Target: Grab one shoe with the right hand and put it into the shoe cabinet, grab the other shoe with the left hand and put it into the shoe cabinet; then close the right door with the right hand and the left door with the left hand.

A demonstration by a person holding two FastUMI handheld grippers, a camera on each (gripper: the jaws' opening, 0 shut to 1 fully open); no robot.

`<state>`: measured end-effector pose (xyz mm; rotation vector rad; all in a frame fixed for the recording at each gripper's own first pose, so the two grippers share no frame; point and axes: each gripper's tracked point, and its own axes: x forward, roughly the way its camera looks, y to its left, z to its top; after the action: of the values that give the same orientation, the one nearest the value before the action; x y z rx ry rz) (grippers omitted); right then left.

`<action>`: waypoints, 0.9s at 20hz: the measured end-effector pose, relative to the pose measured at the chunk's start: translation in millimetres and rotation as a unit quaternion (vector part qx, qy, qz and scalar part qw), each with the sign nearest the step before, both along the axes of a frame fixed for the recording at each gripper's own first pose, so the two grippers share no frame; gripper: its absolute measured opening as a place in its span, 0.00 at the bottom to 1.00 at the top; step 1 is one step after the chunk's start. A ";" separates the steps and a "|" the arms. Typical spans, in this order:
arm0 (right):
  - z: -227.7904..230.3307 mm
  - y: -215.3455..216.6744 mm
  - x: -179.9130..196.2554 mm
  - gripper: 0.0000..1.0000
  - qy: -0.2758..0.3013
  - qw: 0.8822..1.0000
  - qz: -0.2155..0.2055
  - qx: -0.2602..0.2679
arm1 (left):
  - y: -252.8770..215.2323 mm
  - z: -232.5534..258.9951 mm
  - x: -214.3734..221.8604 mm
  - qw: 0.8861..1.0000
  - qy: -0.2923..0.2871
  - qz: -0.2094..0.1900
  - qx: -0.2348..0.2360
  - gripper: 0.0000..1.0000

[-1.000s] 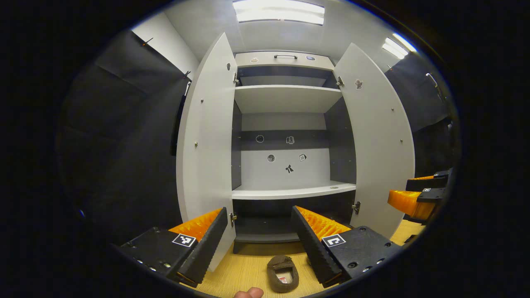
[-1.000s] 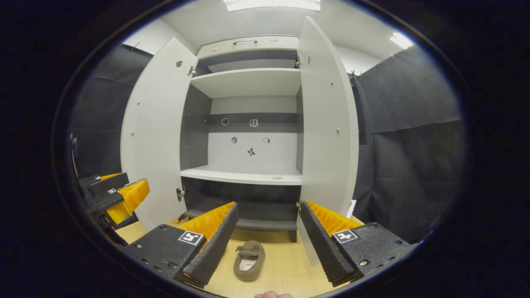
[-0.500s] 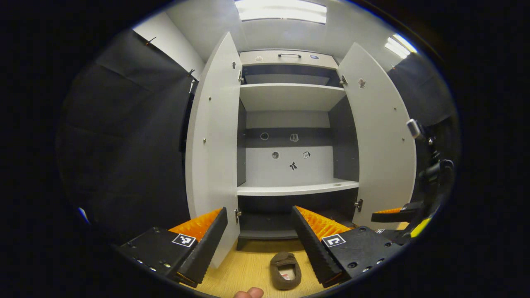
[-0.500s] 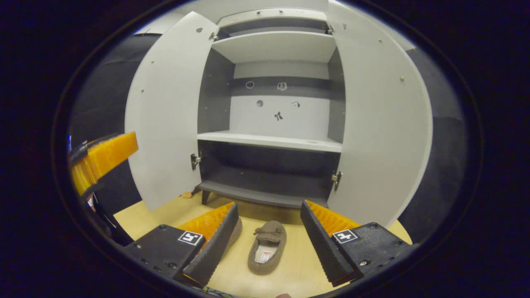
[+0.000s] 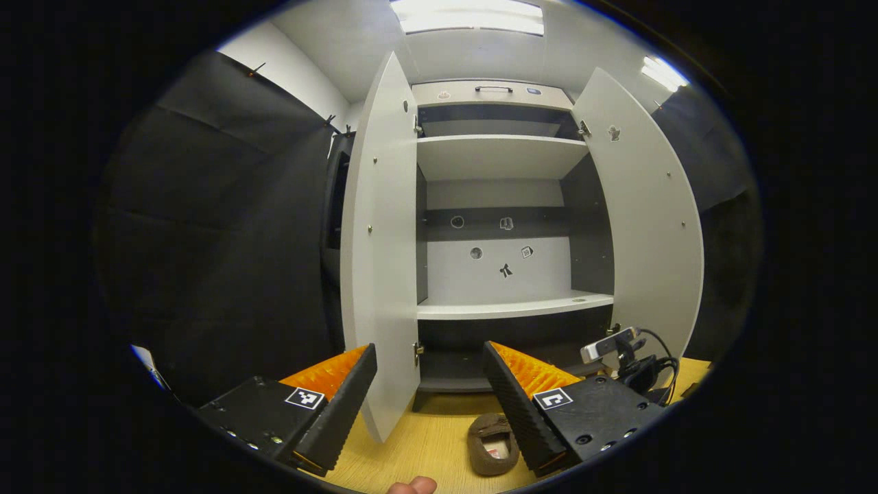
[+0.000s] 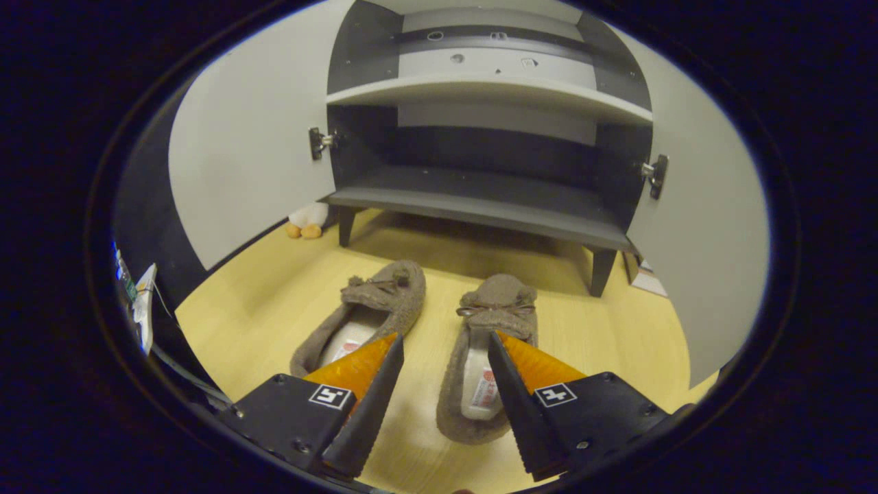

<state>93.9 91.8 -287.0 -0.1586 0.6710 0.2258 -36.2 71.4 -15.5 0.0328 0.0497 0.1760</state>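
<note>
Two brown fuzzy slippers lie side by side on the yellow floor in front of the open shoe cabinet (image 6: 480, 206). In the right gripper view my right gripper (image 6: 444, 342) hangs low and open over them. The right slipper (image 6: 495, 309) runs back between its fingers, and the left slipper (image 6: 381, 302) lies partly behind the left finger. In the left gripper view my left gripper (image 5: 429, 350) is open and holds nothing, higher up, facing the cabinet (image 5: 507, 309). One slipper (image 5: 488, 446) peeks out beside its right finger.
Both cabinet doors, the left door (image 5: 378, 274) and the right door (image 5: 651, 226), stand wide open; the shelves are bare. A small plush toy (image 6: 306, 219) sits by the cabinet's left leg. The other gripper's camera and cables (image 5: 627, 357) show low at the right. A thumb (image 5: 411, 486) shows at the bottom.
My right gripper has dropped and tilted down toward the floor, closing in on the slippers, its fingers now around the right one. The left gripper has drifted slightly sideways.
</note>
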 end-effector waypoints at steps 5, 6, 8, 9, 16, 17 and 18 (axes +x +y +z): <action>-36.4 -1.0 28.9 0.70 0.038 0.999 -0.025 -0.014 | 5.1 -6.1 -1.9 1.000 0.010 0.008 -0.001 0.94; -40.9 -3.9 35.0 0.65 0.036 0.998 -0.033 -0.025 | 5.6 -8.4 -2.4 1.000 0.012 0.008 -0.001 0.94; -45.0 -13.8 43.5 0.43 0.025 0.997 -0.060 -0.045 | 5.9 -10.9 -1.9 1.000 0.016 0.008 -0.001 0.95; -45.3 -13.7 44.5 0.27 0.022 0.996 -0.071 -0.042 | 5.5 -11.9 -0.8 1.000 0.019 0.007 0.000 0.95; -20.5 -23.6 49.6 0.05 -0.043 0.996 -0.076 -0.022 | 1.1 -17.6 1.2 1.000 0.025 -0.005 0.001 0.95; -9.6 -26.7 49.0 0.05 -0.058 0.995 -0.074 -0.021 | -0.2 -19.1 0.9 1.000 0.026 -0.007 0.001 0.95; 1.9 -26.9 47.9 0.05 -0.066 0.995 -0.069 -0.011 | -2.5 -20.3 1.0 1.000 0.028 -0.010 0.001 0.95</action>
<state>141.8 64.9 -285.1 -0.1453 0.5502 0.0741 -35.1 68.9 -35.9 0.0400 0.1053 0.1553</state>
